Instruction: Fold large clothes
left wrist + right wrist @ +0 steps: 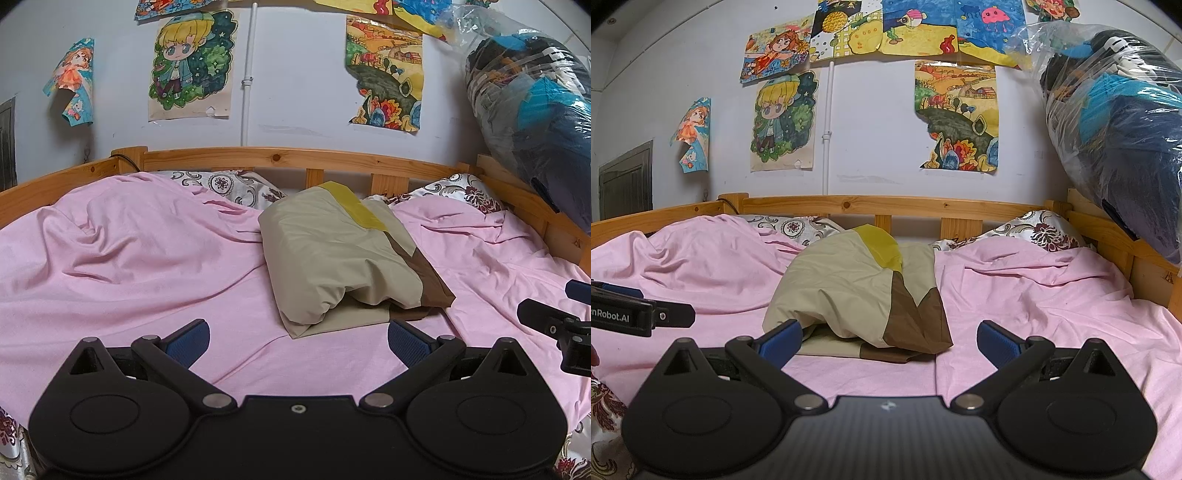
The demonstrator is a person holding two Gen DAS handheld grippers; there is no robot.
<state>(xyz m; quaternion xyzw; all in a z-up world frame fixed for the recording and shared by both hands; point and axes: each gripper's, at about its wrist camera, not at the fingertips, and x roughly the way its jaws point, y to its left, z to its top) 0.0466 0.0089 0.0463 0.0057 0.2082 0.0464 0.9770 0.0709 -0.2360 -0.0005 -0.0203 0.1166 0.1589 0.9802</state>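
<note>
A folded garment in beige with yellow and brown panels lies in a thick bundle on the pink sheet, near the middle of the bed. My left gripper is open just in front of the bundle's near edge, holding nothing. In the right wrist view the same garment sits straight ahead, and my right gripper is open at its near edge with nothing between the blue pads. The right gripper's side shows at the right edge of the left wrist view; the left gripper's finger pokes in from the left.
A wooden bed rail runs along the back and right side. Patterned pillows lie against it. A large plastic bag of dark clothes hangs over the right corner. Drawings cover the wall.
</note>
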